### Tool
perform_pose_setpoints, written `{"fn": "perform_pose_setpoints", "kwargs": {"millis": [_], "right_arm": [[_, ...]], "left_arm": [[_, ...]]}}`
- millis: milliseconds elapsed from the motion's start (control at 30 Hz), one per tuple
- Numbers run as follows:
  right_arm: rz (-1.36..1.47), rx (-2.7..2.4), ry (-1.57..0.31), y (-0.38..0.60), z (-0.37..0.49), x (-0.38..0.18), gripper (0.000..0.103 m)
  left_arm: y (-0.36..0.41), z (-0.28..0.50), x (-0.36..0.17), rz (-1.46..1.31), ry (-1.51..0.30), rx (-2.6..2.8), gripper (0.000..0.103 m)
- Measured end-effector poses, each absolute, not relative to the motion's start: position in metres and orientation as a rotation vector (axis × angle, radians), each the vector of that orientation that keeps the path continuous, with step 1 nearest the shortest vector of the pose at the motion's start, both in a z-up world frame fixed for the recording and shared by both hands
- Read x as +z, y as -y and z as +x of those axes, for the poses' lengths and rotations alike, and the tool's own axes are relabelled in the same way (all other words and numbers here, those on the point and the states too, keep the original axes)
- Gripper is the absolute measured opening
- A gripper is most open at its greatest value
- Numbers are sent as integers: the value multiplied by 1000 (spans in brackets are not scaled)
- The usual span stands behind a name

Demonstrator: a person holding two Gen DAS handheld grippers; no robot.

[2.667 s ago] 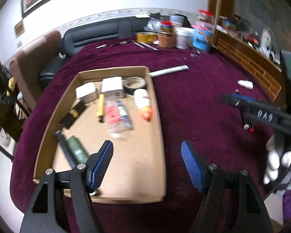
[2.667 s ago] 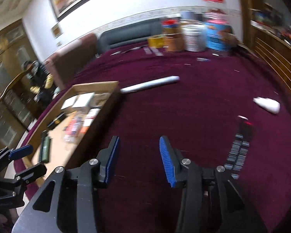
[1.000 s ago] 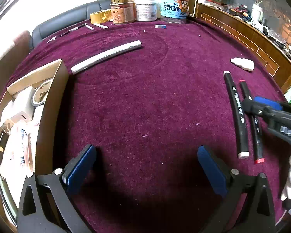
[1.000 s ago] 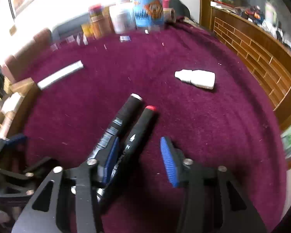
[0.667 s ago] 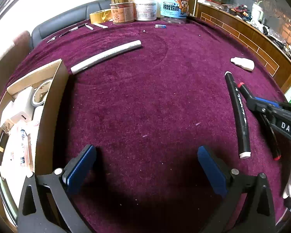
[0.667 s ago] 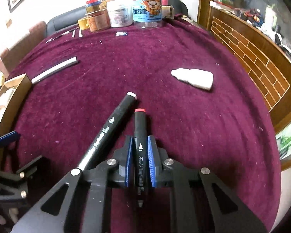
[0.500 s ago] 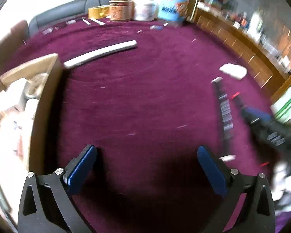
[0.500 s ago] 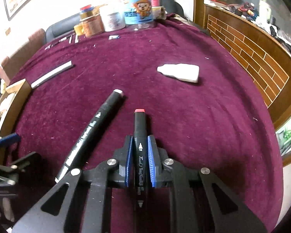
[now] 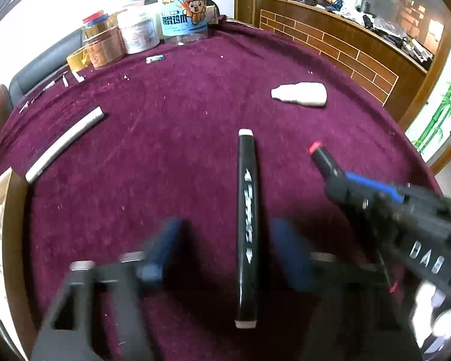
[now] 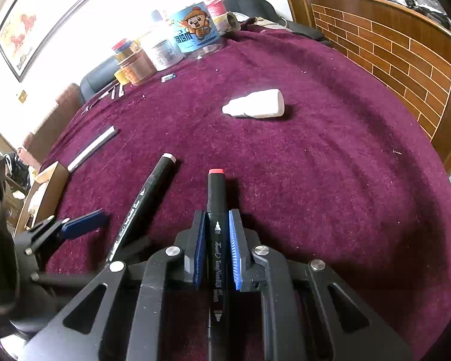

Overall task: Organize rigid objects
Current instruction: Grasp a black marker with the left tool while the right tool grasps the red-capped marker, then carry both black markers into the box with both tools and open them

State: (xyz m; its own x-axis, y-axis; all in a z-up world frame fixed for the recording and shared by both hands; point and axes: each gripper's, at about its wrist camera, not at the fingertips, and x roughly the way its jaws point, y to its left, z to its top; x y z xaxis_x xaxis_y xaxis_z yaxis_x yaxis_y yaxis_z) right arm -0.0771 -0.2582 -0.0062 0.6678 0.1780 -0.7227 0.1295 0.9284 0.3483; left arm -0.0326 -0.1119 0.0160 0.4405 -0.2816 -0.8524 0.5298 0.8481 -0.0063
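The right gripper (image 10: 215, 240) is clamped on a black marker with a red cap (image 10: 216, 225), its blue pads pressing the barrel from both sides. The grip sits around the middle of the barrel, which likely keeps the marker balanced, and the red end points away toward the far side of the purple tablecloth (image 10: 330, 186).

The left gripper (image 9: 230, 258) straddles a second black marker with a white cap (image 9: 247, 219), which lies flat on the cloth and runs straight between the fingers. The jaws have just been closing around it; motion blur smears them, and a gap shows on each side of the barrel, so the pads do not yet press on it. Lining the fingers up along the barrel looks like preparation for the same mid-barrel grip.

The left view shows this gap and the marker's near end, which the right view hides behind the left gripper. It also shows the right gripper from the side, with only the red tip poking out. The right view alone gives the clamped pads and the print on the held marker. Both views show a white bottle (image 10: 255, 108) lying far right, a white tube (image 9: 64, 143) at left, and jars (image 9: 153, 27) at the far edge. A cardboard box (image 10: 49, 192) sits at the left edge, probably where the markers belong.
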Motion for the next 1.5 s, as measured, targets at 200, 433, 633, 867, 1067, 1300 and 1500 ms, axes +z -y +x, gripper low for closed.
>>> {"fn": "perform_pose_setpoints", "kwargs": {"millis": [200, 433, 633, 867, 1067, 1300, 1500], "right_arm": [[390, 33, -847, 258, -77, -7, 13], [327, 3, -861, 249, -76, -5, 13], [244, -9, -910, 241, -77, -2, 13], [82, -49, -928, 218, -77, -2, 22], [88, -32, -925, 215, -83, 0, 12], [193, 111, -865, 191, -95, 27, 12], [173, 292, -808, 125, -99, 61, 13]], "left_arm": [[92, -31, 16, 245, -1038, -526, 12], [115, -40, 12, 284, -982, -584, 63], [107, -50, 15, 310, -958, -558, 28], [53, -58, 39, 162, -956, -551, 11], [-3, -73, 63, -2, -899, -562, 11], [-83, -95, 105, -165, -767, -541, 11], [-159, -116, 137, -277, -663, -503, 11]]}}
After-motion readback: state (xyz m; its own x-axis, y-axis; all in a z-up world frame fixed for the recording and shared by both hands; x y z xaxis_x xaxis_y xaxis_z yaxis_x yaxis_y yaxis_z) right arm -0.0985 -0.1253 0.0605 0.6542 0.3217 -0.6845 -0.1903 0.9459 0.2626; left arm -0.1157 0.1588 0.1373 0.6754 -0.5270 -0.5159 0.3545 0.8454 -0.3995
